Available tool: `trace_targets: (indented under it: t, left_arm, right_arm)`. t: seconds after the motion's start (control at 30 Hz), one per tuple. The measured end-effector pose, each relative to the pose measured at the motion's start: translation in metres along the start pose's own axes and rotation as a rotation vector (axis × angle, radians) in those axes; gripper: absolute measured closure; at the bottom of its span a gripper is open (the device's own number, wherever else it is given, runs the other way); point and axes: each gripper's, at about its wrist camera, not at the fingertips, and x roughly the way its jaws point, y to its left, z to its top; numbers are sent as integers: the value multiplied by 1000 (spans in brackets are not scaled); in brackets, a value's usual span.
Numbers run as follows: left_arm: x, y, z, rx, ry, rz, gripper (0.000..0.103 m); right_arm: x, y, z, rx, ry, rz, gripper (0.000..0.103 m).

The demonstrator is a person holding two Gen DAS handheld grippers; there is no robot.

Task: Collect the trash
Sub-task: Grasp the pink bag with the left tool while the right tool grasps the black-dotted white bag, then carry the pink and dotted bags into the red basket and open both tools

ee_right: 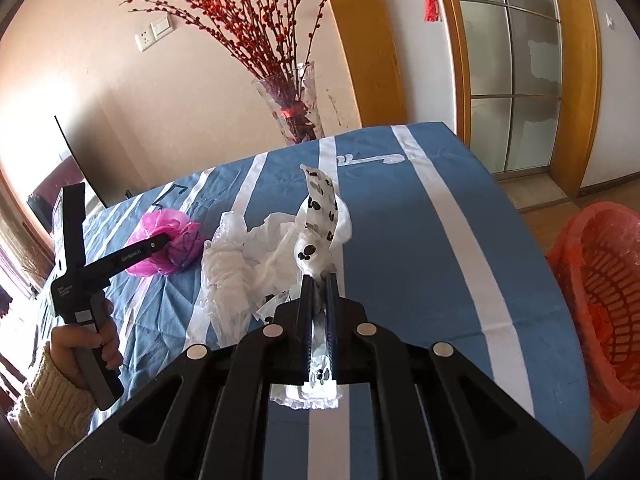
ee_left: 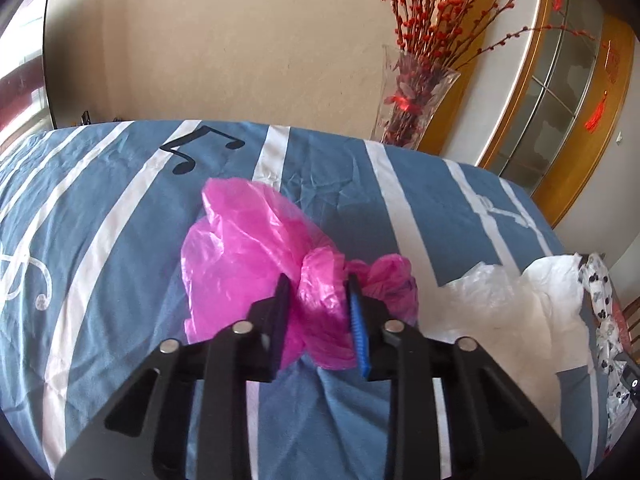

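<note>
A crumpled pink plastic bag [ee_left: 248, 252] lies on the blue striped tablecloth [ee_left: 100, 240]. My left gripper [ee_left: 318, 292] has its fingers around a bunched part of the bag, with a gap still between them. The bag [ee_right: 168, 240] and the left gripper [ee_right: 160, 240] also show in the right wrist view. My right gripper [ee_right: 319, 280] is shut on a white wrapper with black paw prints [ee_right: 316, 216], which stands up from the jaws. A clear and white plastic bag [ee_right: 240, 264] lies beside it, also seen in the left wrist view [ee_left: 512, 304].
A red trash basket lined with a red bag [ee_right: 600, 292] stands on the floor right of the table. A glass vase with red branches [ee_right: 294, 108] stands behind the table's far edge. A wooden-framed glass door [ee_right: 516, 80] is at the right.
</note>
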Motion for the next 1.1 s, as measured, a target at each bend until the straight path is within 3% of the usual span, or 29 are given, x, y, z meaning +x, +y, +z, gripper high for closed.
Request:
trace_targets:
  t: [0.23,0.43,0.73,1.1]
  left_arm:
    - [-25,-7,4,-8,-47,7,80]
    - [-61,-35,11,9,-104,-48,80]
    - [-107,-129,0,119,-142,-226,80]
    - [-125,-248,-43,255,-87,-426,80]
  right_arm:
    - [-18,-14,-2,18,-29,-9,96]
    - [-39,-31,-3,39,-64,-29,96]
    - [-78,-70,-7,91,-132,-90,96]
    - [-132,-143,-20,194,-228,-238,96]
